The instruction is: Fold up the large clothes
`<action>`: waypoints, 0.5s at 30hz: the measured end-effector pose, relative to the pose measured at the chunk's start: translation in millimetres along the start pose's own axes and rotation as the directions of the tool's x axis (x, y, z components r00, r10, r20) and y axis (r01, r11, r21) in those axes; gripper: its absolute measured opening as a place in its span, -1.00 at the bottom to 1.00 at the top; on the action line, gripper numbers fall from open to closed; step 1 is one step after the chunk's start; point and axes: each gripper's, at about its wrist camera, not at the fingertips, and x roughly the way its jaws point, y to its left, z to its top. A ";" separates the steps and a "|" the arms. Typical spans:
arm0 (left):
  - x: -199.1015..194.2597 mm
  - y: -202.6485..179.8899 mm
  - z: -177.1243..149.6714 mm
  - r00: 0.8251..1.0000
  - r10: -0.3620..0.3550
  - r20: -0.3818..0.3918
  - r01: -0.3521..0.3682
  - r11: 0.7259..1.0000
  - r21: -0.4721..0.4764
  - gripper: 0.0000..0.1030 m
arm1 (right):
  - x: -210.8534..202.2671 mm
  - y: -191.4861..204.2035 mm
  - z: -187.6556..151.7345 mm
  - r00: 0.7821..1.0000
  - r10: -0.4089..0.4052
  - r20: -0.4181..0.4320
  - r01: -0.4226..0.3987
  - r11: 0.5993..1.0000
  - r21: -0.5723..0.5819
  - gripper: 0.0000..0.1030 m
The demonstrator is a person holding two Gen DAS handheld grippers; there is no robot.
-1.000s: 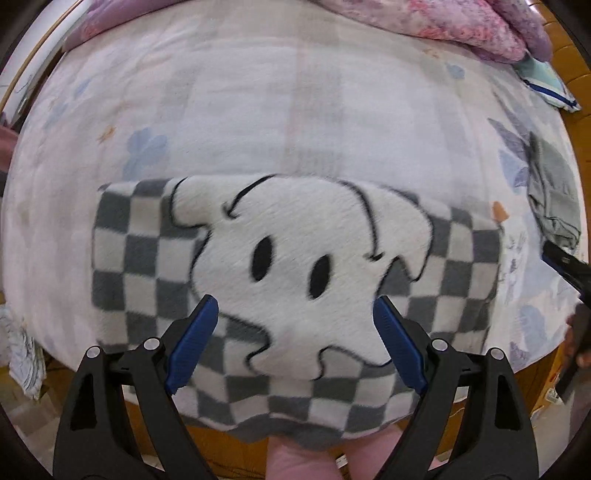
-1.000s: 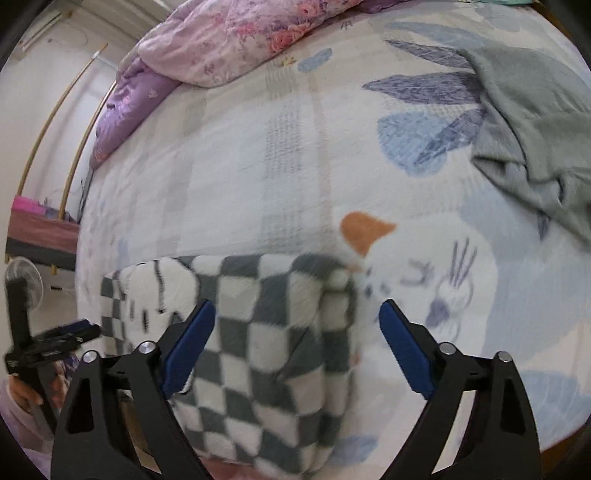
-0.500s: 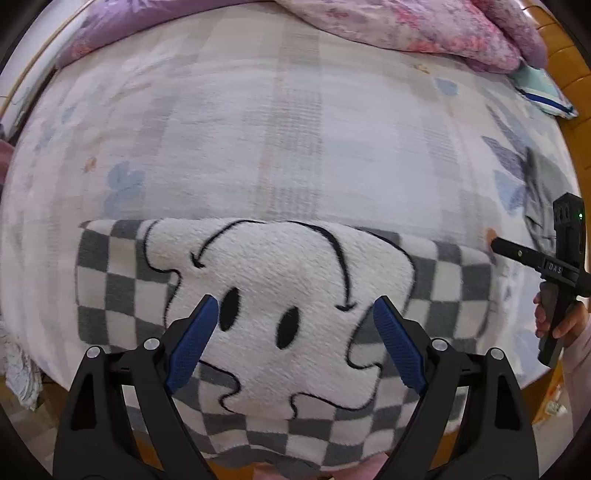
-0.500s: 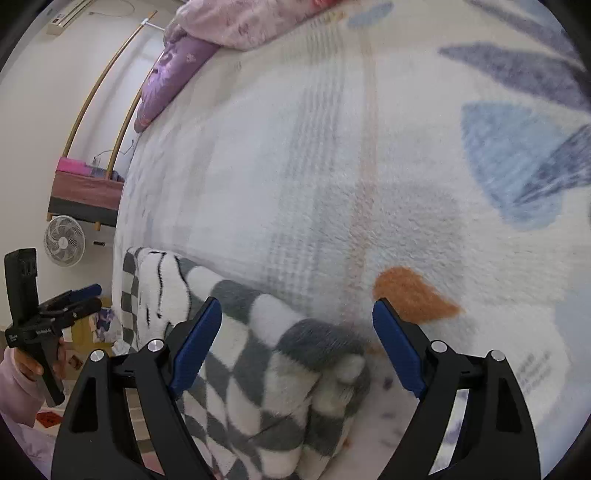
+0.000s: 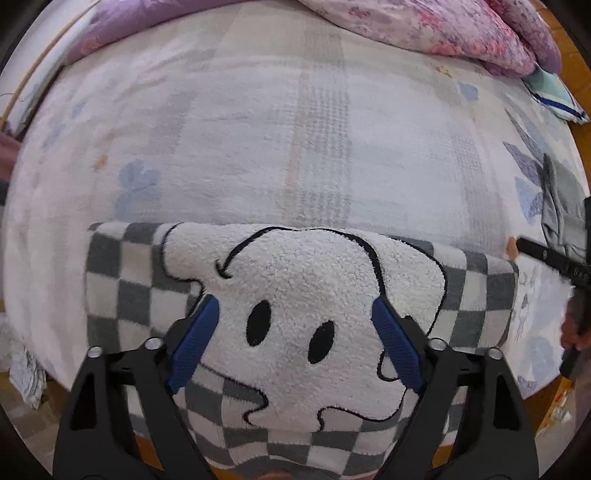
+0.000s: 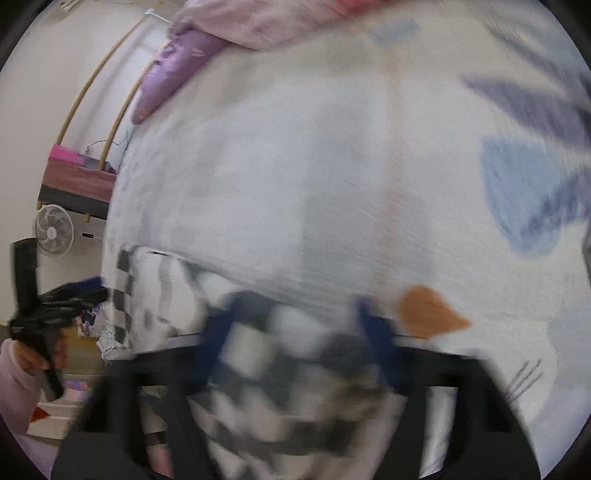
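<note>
Grey-and-white checked fleece garment (image 5: 122, 291): thick, matt pile; the white cartoon-face patch (image 5: 306, 314) is nubbier, almost bouclé, with black stitched outlines and smooth black eyes.

Pale patterned bed cover (image 5: 258, 147): soft brushed cloth, matt, short nap, faded print.

Pink floral quilt (image 5: 424, 26): thin smooth cotton-like cloth, puffy, lightly creased.

Grey folded garment (image 5: 561, 206): flat, smooth knit, no sheen.

Left gripper (image 5: 295, 343): matt black plastic arms, small bright metal screw heads, blue finger pads (image 5: 397, 345) with fine ribbed, rubbery texture.

Orange-brown wooden bed frame (image 5: 576, 48): varnished, slightly glossy.

Right wrist view too blurred to judge finishes.
</note>
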 end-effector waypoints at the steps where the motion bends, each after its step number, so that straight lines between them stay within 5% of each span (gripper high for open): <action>1: 6.6 0.4 3.0 1.000 -0.018 -0.008 0.018 1.000 0.009 0.12 | 4.7 19.0 2.5 1.000 -0.004 -0.009 0.003 1.000 -0.027 -0.77; 5: 63.7 9.3 15.4 0.996 -0.059 -0.061 0.055 0.997 -0.058 -0.08 | 73.9 91.3 1.3 0.985 0.045 -0.169 -0.067 0.989 -0.131 -0.86; 8: 62.8 17.9 7.7 0.993 -0.107 -0.046 0.102 0.990 -0.099 -0.08 | 128.3 107.3 -21.3 0.953 -0.042 -0.301 0.018 0.996 -0.082 -0.88; 9: 59.4 18.9 -0.2 0.992 -0.113 -0.060 0.108 0.990 -0.095 -0.08 | 128.5 110.9 -31.2 0.957 -0.054 -0.284 0.038 0.998 -0.059 -0.88; 10: 56.9 19.7 -15.3 0.989 -0.120 -0.083 0.113 0.990 -0.083 -0.07 | 120.4 114.4 -44.5 0.968 -0.069 -0.240 0.063 0.997 -0.033 -0.88; 13: 56.8 17.3 -74.2 0.988 -0.064 -0.142 0.068 0.997 0.024 -0.07 | 111.2 111.6 -94.9 0.951 -0.036 -0.307 0.063 0.995 0.078 -0.88; 15: 56.1 14.5 -110.2 0.988 -0.030 -0.150 0.043 0.996 0.082 -0.07 | 110.2 107.0 -137.9 0.917 -0.054 -0.394 0.099 0.991 0.095 -0.92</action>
